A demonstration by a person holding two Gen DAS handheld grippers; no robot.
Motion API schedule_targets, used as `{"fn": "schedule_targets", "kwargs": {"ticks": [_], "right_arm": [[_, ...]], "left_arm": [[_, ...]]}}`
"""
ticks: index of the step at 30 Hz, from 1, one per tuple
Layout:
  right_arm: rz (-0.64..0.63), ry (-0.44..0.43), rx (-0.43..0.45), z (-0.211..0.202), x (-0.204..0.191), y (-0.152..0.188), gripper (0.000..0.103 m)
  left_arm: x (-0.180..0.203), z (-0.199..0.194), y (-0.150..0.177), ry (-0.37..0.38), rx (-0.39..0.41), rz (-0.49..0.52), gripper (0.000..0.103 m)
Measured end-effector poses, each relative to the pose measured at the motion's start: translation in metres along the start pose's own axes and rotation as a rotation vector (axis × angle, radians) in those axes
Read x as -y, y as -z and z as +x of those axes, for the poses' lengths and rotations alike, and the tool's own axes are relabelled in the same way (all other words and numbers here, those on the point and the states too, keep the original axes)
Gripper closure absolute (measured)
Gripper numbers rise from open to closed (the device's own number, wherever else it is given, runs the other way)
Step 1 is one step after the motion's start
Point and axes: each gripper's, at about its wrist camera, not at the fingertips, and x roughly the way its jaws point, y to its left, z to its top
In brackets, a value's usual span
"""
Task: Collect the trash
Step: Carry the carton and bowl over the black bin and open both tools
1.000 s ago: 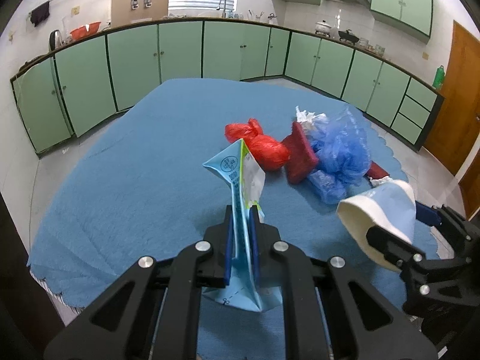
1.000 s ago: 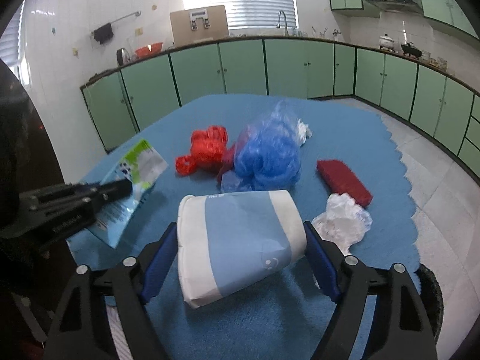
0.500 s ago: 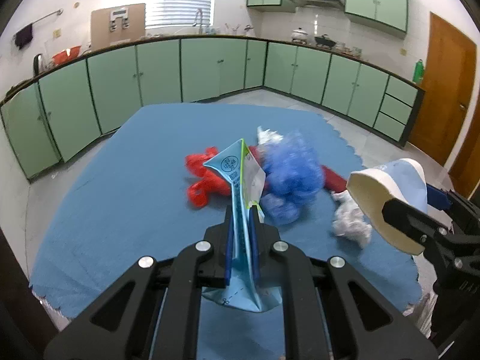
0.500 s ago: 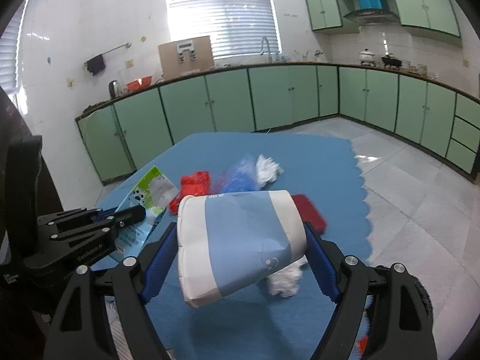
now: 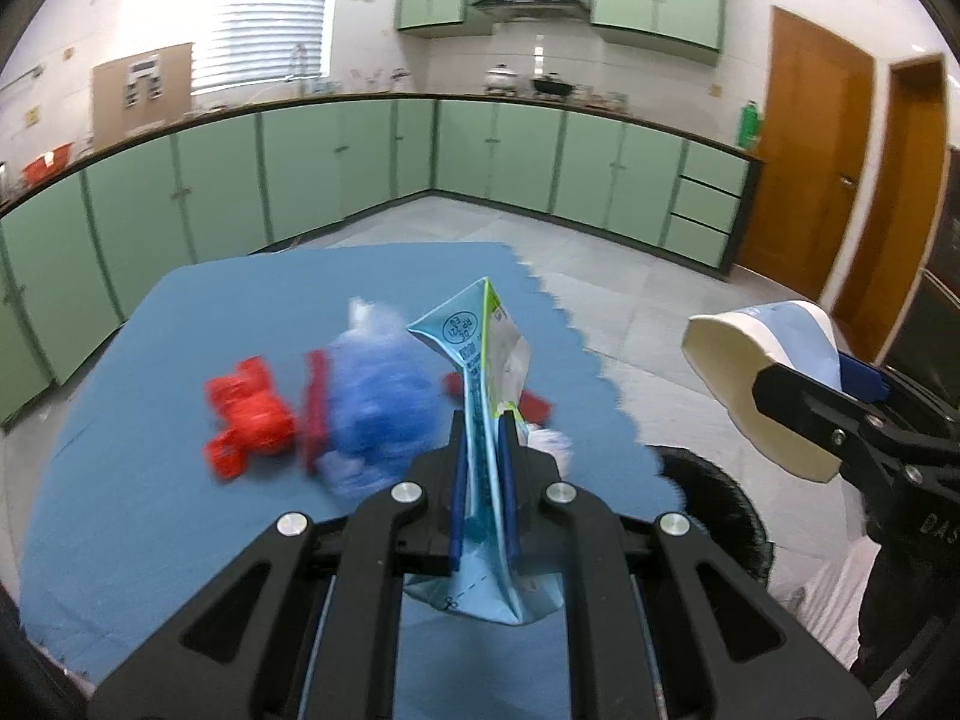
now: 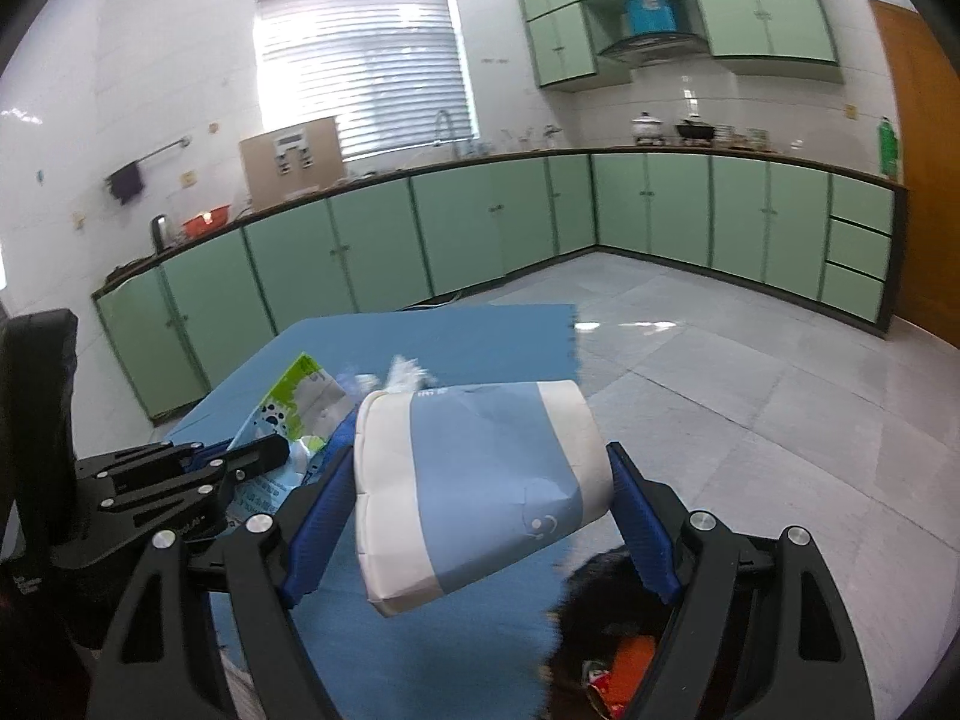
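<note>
My left gripper (image 5: 480, 468) is shut on a flattened light-blue and green drink carton (image 5: 483, 360), held upright above the blue table (image 5: 150, 360). The carton also shows in the right wrist view (image 6: 294, 402). My right gripper (image 6: 480, 480) is shut on a squashed blue-and-white paper cup (image 6: 474, 480), held in the air past the table's right edge; the cup also shows in the left wrist view (image 5: 762, 384). A black trash bag (image 6: 606, 618) with trash inside sits below the right gripper; it shows in the left wrist view too (image 5: 714, 504).
On the table lie a red plastic bag (image 5: 249, 420), a blue plastic bag (image 5: 378, 414), a red flat piece (image 5: 315, 408) and white crumpled plastic (image 5: 549, 441). Green cabinets (image 5: 360, 168) line the walls. A wooden door (image 5: 810, 180) stands right.
Both grippers have lifted and swung right with their loads, past the table's right edge. The trash bag has come into view below. Both views are blurred by the motion.
</note>
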Motion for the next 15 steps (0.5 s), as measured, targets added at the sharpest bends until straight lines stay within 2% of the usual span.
{"fn": "schedule_targets", "kwargs": {"ticks": [15], "right_arm": [[0.124,0.218,0.01,-0.036,0.101,0.018,0.023]], "left_arm": [[0.114,0.056,0.001,0.25,-0.058,0.122,0.094]]}}
